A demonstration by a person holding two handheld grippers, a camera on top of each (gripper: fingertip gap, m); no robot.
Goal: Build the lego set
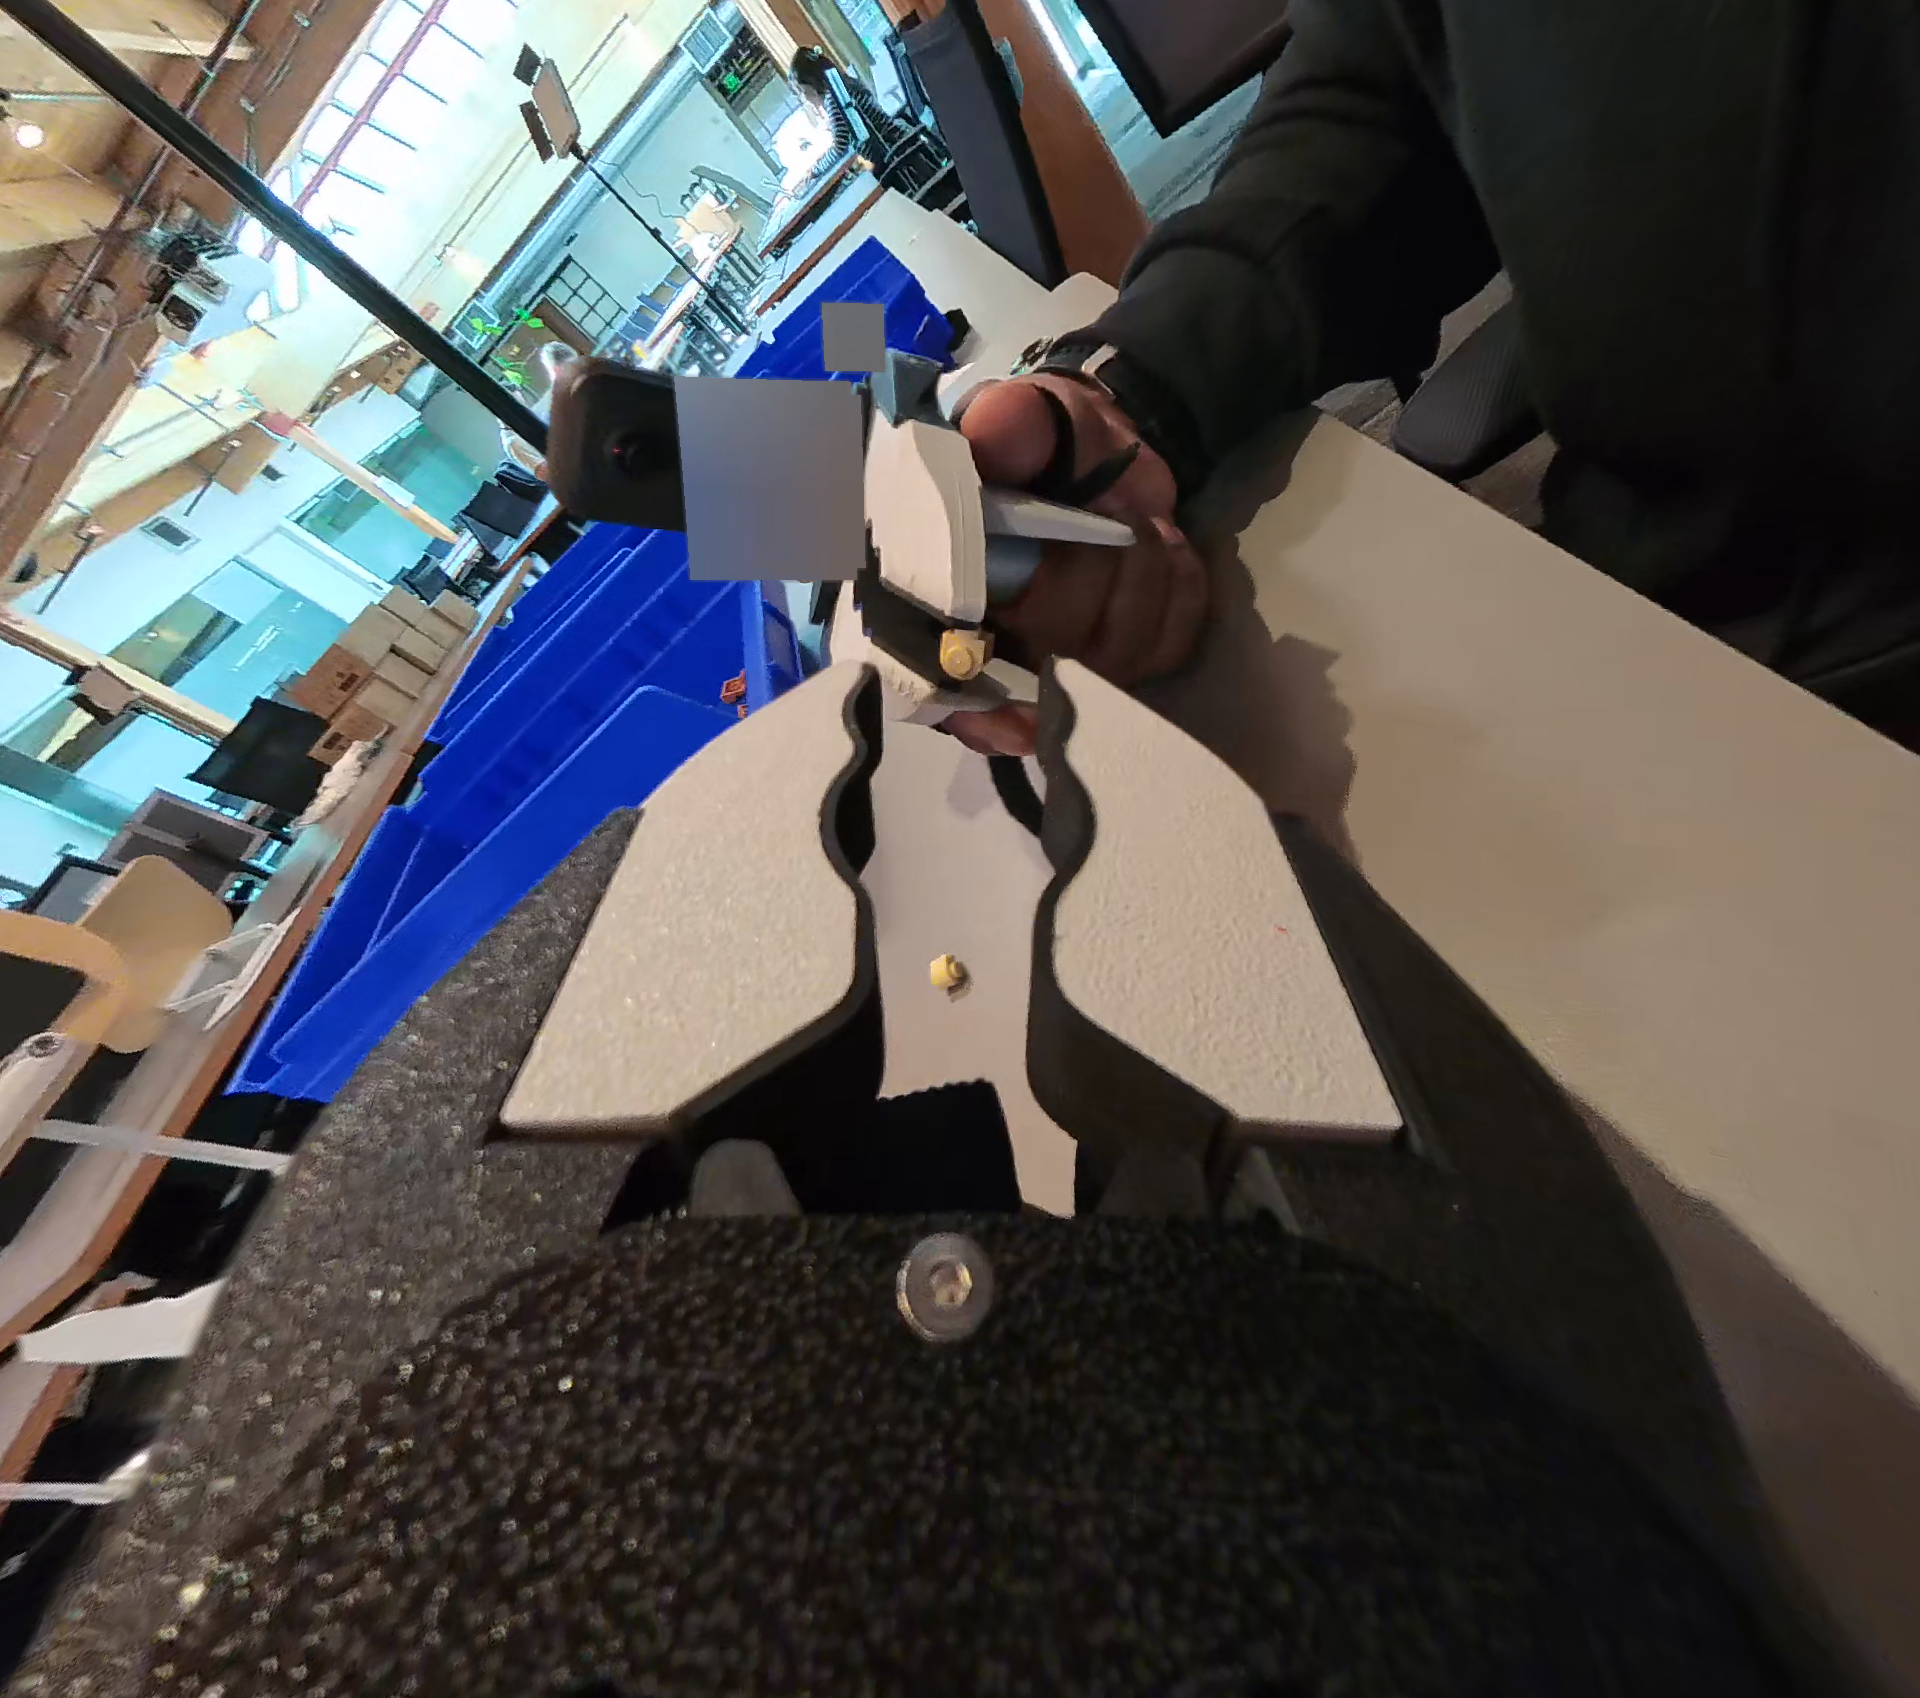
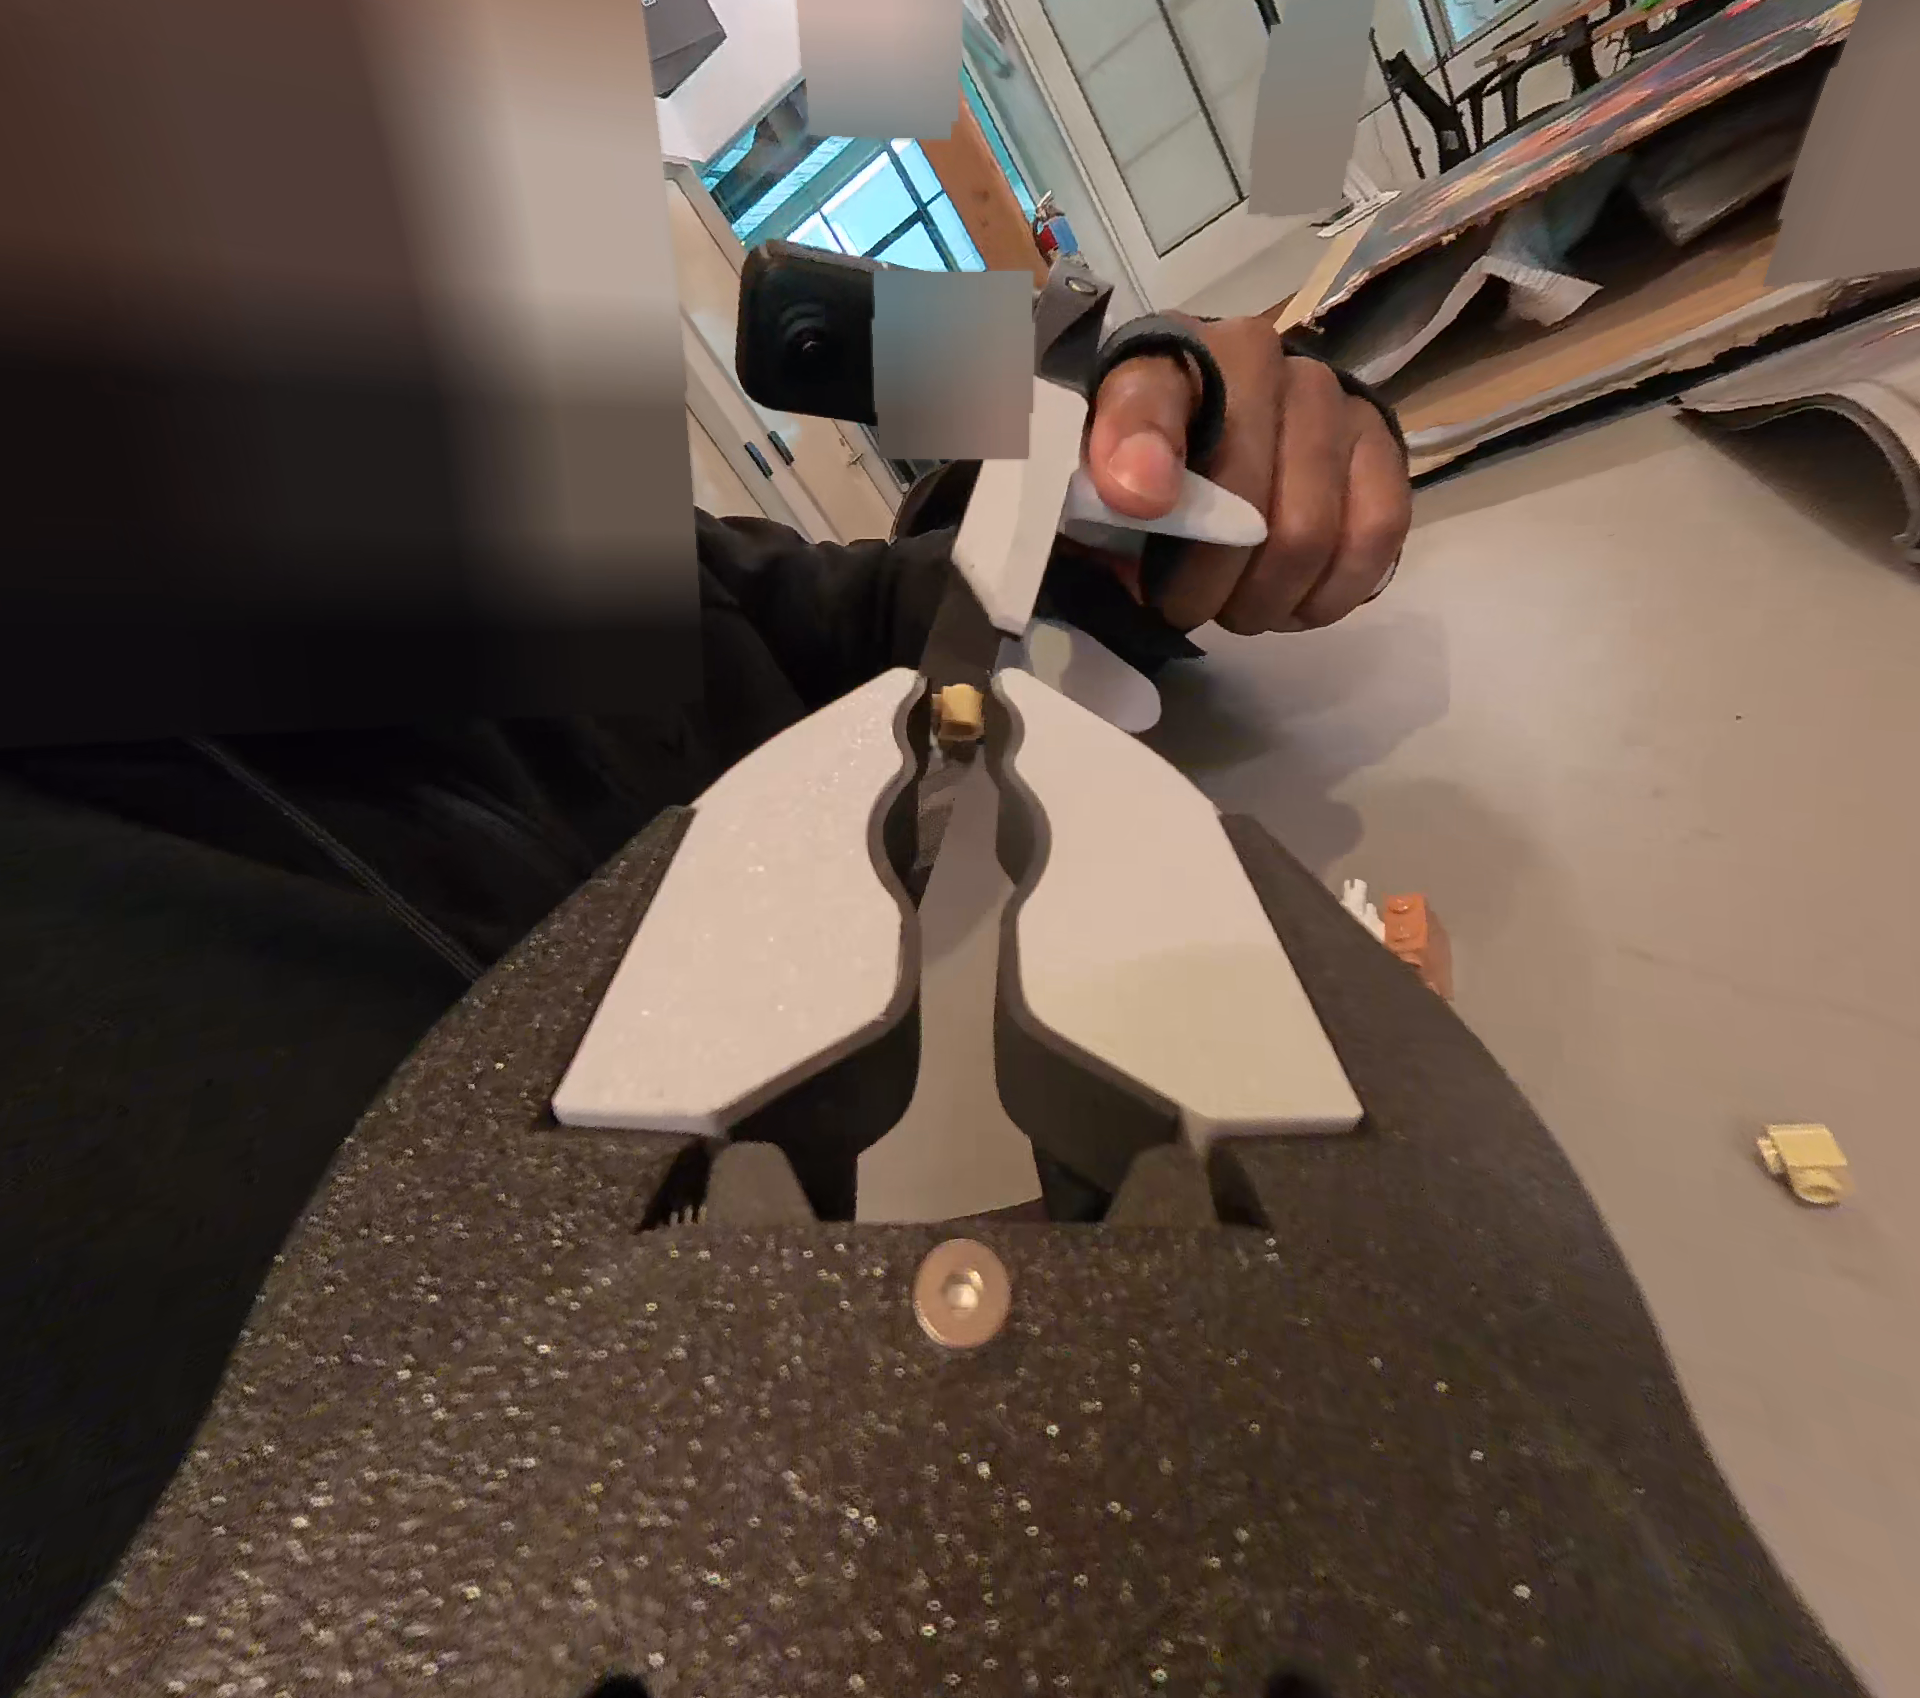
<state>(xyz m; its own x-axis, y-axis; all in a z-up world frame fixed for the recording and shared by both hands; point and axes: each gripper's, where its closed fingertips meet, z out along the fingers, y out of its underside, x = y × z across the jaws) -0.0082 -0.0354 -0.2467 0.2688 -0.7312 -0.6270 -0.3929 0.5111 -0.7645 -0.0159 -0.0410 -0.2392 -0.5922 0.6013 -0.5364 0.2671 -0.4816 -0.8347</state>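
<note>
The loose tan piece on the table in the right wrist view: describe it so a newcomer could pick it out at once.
Start from the grey table to the right of the right hand-held gripper. Near the right edge of the view, alone on bare table, lies a small pale tan toy brick. Unlike the similar tan brick pinched at that gripper's fingertips, or the orange-brown piece beside the gripper's body, it touches nothing else.

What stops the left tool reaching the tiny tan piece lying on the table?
Probably nothing: the left tool stands open, and the tan piece lies alone on the white table, seen between its fingers. The right tool is farther ahead.
</note>
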